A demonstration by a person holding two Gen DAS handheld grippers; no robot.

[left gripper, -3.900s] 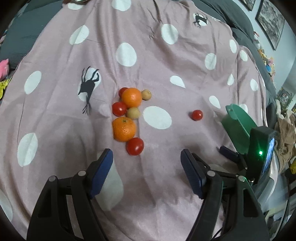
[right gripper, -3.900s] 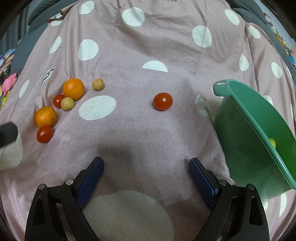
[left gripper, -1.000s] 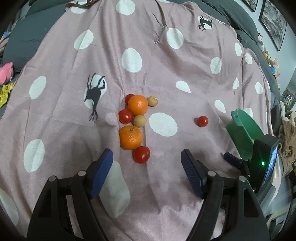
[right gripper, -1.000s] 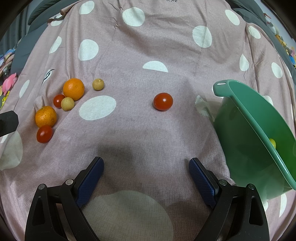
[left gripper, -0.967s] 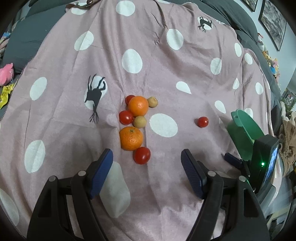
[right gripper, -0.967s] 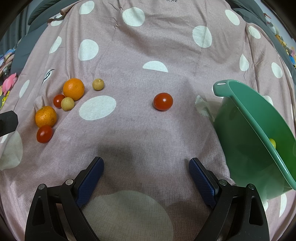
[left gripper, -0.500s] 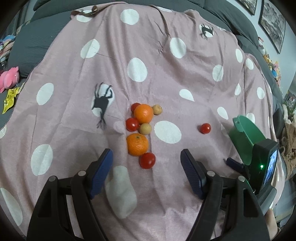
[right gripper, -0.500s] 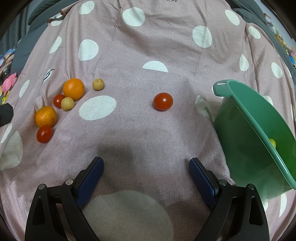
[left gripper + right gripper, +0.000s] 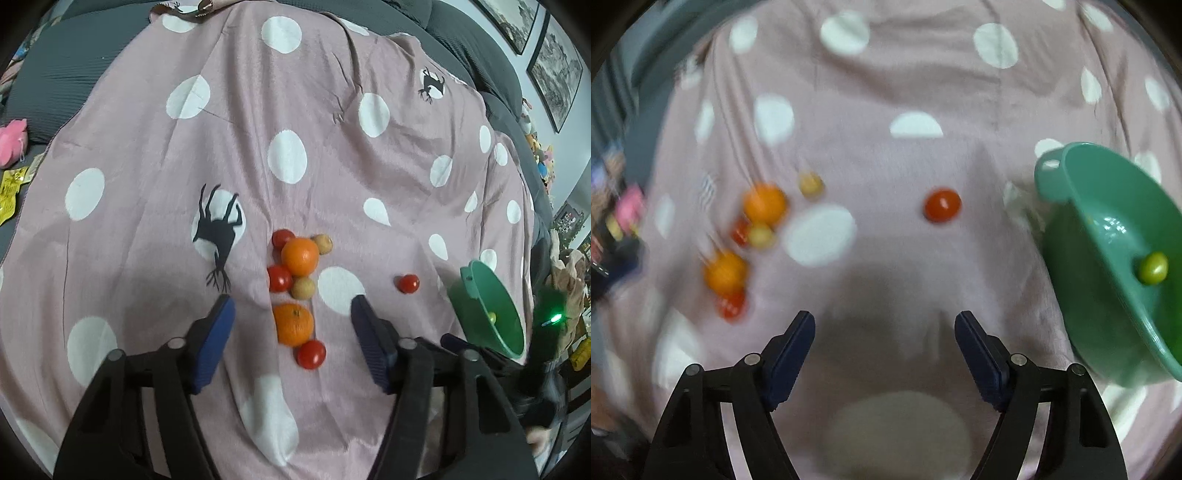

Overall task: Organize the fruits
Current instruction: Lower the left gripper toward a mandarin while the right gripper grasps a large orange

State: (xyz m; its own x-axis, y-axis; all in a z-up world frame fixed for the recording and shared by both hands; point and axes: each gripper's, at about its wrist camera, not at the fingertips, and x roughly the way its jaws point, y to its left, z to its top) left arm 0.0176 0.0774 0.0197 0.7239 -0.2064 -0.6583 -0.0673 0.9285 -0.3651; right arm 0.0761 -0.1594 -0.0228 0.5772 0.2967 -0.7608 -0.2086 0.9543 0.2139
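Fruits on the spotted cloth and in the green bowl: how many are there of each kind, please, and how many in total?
Oranges: 2
Red cherry tomatoes: 4
Small tan round fruits: 2
Small yellow-green fruit in the green bowl: 1
Total: 9

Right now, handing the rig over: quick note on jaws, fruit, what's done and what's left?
Left gripper: jaws open, empty, above the fruit cluster.
Right gripper: jaws open, empty, above bare blanket; that view is motion-blurred.
Cluster on the blanket: near orange, far orange, three red tomatoes, two small tan fruits.
Lone tomato lies apart, between the cluster and the green bowl.
Done: one small green fruit in the bowl.
Left: the other eight pieces, all on the blanket.
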